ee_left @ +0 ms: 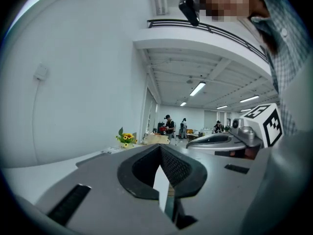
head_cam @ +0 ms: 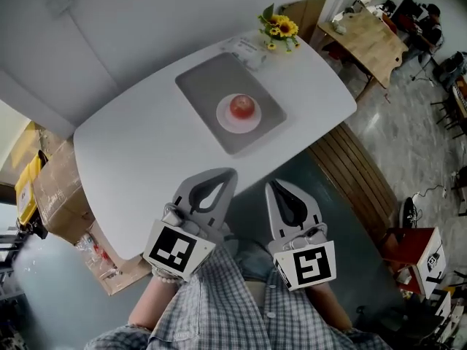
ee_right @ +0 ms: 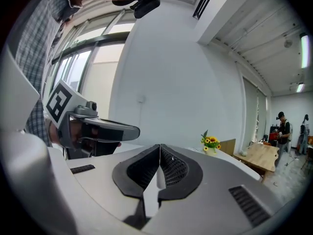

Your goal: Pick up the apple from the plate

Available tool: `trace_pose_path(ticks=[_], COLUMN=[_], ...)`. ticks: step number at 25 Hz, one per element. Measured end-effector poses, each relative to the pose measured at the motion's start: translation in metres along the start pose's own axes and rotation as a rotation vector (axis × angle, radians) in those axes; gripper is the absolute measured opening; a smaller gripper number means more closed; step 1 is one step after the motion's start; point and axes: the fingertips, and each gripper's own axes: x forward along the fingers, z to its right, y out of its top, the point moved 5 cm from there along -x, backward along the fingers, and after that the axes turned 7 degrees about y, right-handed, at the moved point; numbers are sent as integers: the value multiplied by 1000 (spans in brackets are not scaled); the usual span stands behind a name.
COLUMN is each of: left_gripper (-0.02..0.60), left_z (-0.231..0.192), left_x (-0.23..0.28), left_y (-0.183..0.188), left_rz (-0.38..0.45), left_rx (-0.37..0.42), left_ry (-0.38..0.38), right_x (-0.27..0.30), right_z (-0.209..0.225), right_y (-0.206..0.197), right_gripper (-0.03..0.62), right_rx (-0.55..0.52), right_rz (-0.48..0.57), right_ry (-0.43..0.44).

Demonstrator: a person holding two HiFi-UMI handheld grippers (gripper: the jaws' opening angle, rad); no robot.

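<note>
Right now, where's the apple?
Head view, upper centre: the apple sits on the white plate, on the grey mat in the middle of the white table, with the sunflowers beyond it at the far edge.

The red apple (head_cam: 243, 107) sits upright at the centre of a small white plate (head_cam: 225, 119) on the table.

White table (head_cam: 146, 144), wooden bench (head_cam: 357, 170)

A grey mat (head_cam: 204, 86) lies on the white table (head_cam: 146, 152), sunflowers (head_cam: 281, 28) at its far edge, a cardboard box (head_cam: 55, 192) beside it.
</note>
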Motion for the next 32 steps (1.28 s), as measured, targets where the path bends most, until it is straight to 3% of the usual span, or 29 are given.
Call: trace_pose_path(ticks=[6, 15, 21, 27, 32], left_gripper=[5, 5, 5, 5, 5], left_z=[-43, -78, -104, -122, -131], left_x=[-3, 4, 23, 49, 74], left_y=[-2, -8, -16, -25, -40], left_rz=[5, -2, -30, -71, -132], left_rx=[8, -73, -143, -209, -288], left_ry=[39, 113, 197, 325, 387], right_x=[42, 74, 103, 135, 160], right_z=[-5, 5, 32, 74, 114], right_y=[7, 3, -6, -30, -44], right_gripper=[21, 21, 21, 21, 21], right_rx=[-31, -22, -8, 55, 117], right_rz=[1, -49, -70, -140, -177], right_ry=[28, 63, 116, 183, 213])
